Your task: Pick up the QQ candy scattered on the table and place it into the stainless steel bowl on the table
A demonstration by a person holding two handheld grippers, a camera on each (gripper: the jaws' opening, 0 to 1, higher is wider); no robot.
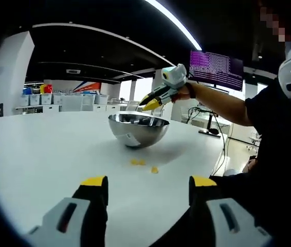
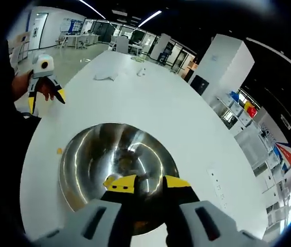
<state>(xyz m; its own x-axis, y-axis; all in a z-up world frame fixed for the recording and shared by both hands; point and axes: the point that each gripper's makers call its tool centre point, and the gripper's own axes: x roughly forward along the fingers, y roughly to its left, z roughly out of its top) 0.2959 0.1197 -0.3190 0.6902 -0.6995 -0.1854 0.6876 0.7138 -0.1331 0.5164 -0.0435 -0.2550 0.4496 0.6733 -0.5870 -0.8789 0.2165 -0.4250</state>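
The stainless steel bowl (image 1: pixel 138 128) stands on the white table (image 1: pixel 42 154). Two or three small yellow QQ candies (image 1: pixel 141 162) lie on the table just in front of it, ahead of my left gripper (image 1: pixel 149 182), which stands wide open and empty low over the table. A hand holds my right gripper (image 1: pixel 151 104) above the bowl's right rim. In the right gripper view that gripper (image 2: pixel 148 184) hangs over the bowl (image 2: pixel 91 154), jaws a narrow gap apart with nothing seen between them. One candy (image 2: pixel 59 151) lies left of the bowl. The left gripper (image 2: pixel 47 103) shows farther left.
The person's arm and dark-clothed body (image 1: pixel 274 154) stand at the table's right edge. A crumpled white item (image 2: pixel 106 76) and a small white object (image 2: pixel 141 71) lie on the far end of the table. Shelves with bins (image 1: pixel 58 99) and a monitor (image 1: pixel 216 69) are behind.
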